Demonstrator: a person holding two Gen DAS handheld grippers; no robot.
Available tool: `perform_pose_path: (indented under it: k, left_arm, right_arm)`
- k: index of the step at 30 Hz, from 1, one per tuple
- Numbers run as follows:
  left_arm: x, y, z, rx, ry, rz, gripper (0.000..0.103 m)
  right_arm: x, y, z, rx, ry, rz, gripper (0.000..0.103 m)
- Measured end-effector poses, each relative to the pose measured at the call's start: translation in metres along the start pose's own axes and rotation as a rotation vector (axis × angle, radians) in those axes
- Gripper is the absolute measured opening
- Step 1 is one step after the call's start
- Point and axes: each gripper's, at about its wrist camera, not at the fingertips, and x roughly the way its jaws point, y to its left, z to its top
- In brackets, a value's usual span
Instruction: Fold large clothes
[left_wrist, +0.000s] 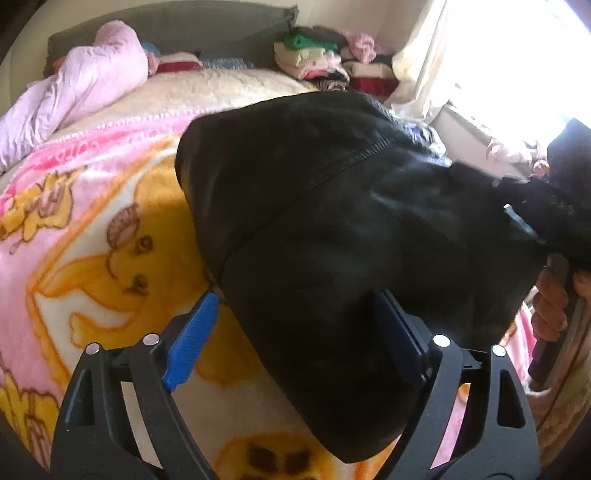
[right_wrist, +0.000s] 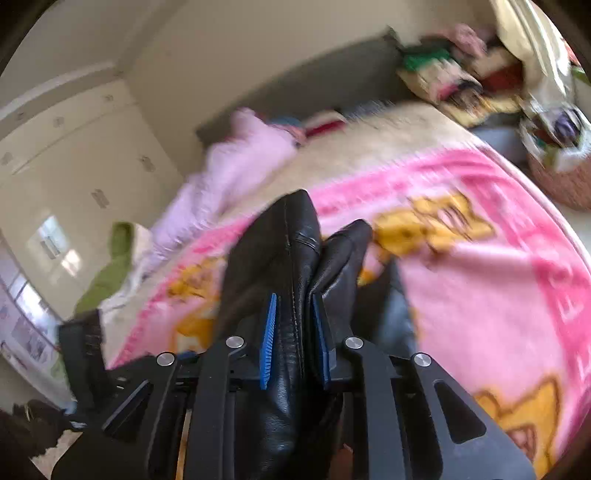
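A large black leather-like garment (left_wrist: 332, 184) lies spread on the bed, its near end between the fingers of my left gripper (left_wrist: 295, 295). That gripper is open: the left blue pad (left_wrist: 192, 339) stands clear over the blanket and the right pad rests at the garment's edge. The garment's right side is lifted off the bed, beside a hand (left_wrist: 550, 306) on a handle. In the right wrist view my right gripper (right_wrist: 294, 295) is shut on a bunched fold of the black garment (right_wrist: 291, 229), which sticks up beyond the pads.
A pink and yellow cartoon blanket (left_wrist: 92, 240) covers the bed. A pale pink quilt (left_wrist: 81, 85) lies at the far left. Folded clothes (left_wrist: 317, 59) are stacked by the headboard. A woven basket (right_wrist: 561, 181) stands right of the bed, with white wardrobes (right_wrist: 74, 155) on the left.
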Motion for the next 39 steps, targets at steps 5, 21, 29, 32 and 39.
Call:
perform_pose_path:
  k: [5,21,29,32,39]
  left_arm:
    - [0.021,-0.001,-0.009,-0.033,0.063,-0.061,0.088]
    - [0.02,-0.007,-0.01,-0.012,0.058,-0.034,0.093]
    - [0.021,-0.007,-0.01,0.011,0.065,-0.017,0.093]
    - [0.022,-0.003,-0.008,0.014,0.075,-0.006,0.094]
    - [0.011,0.025,-0.001,-0.038,0.049,0.057,0.094]
  right_arm:
    - [0.011,-0.032,-0.023,-0.013,0.043,-0.133,0.015]
    - [0.011,-0.038,-0.039,0.02,0.277,-0.002,0.081]
    - [0.037,-0.075,-0.063,0.255,0.317,0.158,0.088]
    - [0.039,-0.063,-0.073,0.284,0.304,0.178,0.076]
    - [0.042,-0.008,-0.092,0.295,0.221,0.175,0.073]
